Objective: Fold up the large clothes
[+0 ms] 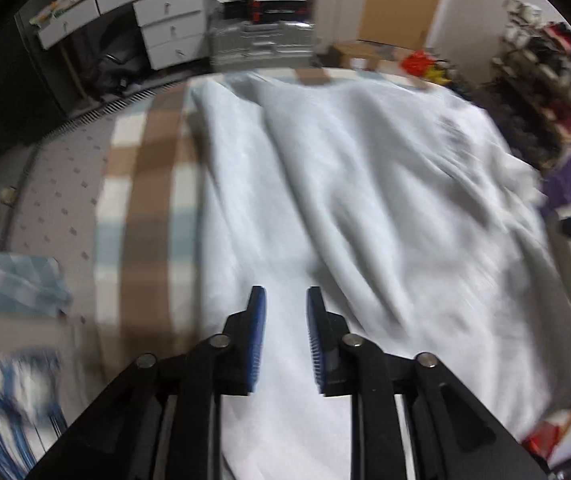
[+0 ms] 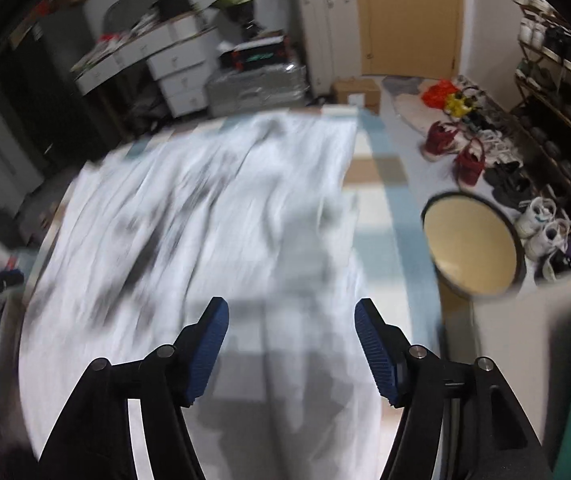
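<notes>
the white garment (image 1: 365, 208) lies spread and wrinkled over the checked bed cover (image 1: 145, 184). the left tool (image 1: 285, 336) hangs above it, slightly parted and empty; the right tool (image 2: 291, 344) gapes wide, gripping nothing.

Both wrist cameras look steeply down along their fingers (image 1: 259, 320), close above the white garment (image 1: 345, 200). Though blurred, both share it and, apparently, the drawers (image 2: 177, 76) beyond.

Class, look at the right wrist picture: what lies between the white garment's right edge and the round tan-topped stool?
In the right wrist view, only a strip of checked bedcover separates the white garment from the round stool.
</notes>
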`<state>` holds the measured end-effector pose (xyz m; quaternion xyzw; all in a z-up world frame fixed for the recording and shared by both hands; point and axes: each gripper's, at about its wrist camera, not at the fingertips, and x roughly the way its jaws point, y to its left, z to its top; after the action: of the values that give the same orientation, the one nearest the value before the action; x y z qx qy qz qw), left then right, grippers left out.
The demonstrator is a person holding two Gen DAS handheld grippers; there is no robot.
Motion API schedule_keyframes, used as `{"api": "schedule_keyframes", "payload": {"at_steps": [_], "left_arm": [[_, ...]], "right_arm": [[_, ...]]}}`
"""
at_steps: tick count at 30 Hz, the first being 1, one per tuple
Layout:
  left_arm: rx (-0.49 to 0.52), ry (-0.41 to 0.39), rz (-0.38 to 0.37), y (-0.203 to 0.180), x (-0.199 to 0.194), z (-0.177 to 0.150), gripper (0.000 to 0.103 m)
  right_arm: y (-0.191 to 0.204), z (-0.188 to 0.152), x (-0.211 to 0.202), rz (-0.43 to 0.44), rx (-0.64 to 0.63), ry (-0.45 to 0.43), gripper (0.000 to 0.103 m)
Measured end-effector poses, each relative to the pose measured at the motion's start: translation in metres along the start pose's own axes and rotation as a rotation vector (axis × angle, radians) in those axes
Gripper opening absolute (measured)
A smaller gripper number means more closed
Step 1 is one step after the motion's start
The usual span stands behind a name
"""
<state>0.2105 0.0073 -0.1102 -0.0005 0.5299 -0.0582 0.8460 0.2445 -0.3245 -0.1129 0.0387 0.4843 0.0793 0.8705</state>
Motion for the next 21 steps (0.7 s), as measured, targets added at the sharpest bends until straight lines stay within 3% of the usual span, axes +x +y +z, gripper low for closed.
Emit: {"api": "schedule_keyframes", "payload": {"at_steps": [4,6,7,10,14,18,21], "left_arm": [[-0.015,-0.087,-0.127,-0.02,-0.055,-0.066,0.044],[-0.008,-0.141,-0.123,-0.028,-0.072,-0.088,0.069],[-0.005,-0.178,-0.115,-0.029,-0.081,-0.104,0.072],[-0.004,-0.233,-0.092,-0.026,-0.095,-0.138,0.073],[-0.045,-0.231,-0.046,-0.021,-0.094,-0.164,0.075],[-0.06,-0.192,-0.037,-0.023,-0.086,-0.19,0.075],[-0.06,-0.146,-0.047,-0.029,-0.076,-0.205,0.075]], "right_arm": [[0.012,-0.063,-0.03,-0.025,-0.084,0.032,0.066],[0.008,-0.091,-0.038,-0.06,-0.083,0.069,0.066],[0.003,-0.108,-0.043,-0.053,-0.059,0.083,0.066],[-0.006,-0.141,-0.057,-0.043,-0.02,0.088,0.066],[0.01,-0.165,-0.096,0.061,0.052,-0.039,0.068],[0.074,-0.181,-0.131,0.175,-0.074,-0.17,0.078],[0.132,-0.2,-0.126,0.179,-0.245,-0.164,0.081]]}}
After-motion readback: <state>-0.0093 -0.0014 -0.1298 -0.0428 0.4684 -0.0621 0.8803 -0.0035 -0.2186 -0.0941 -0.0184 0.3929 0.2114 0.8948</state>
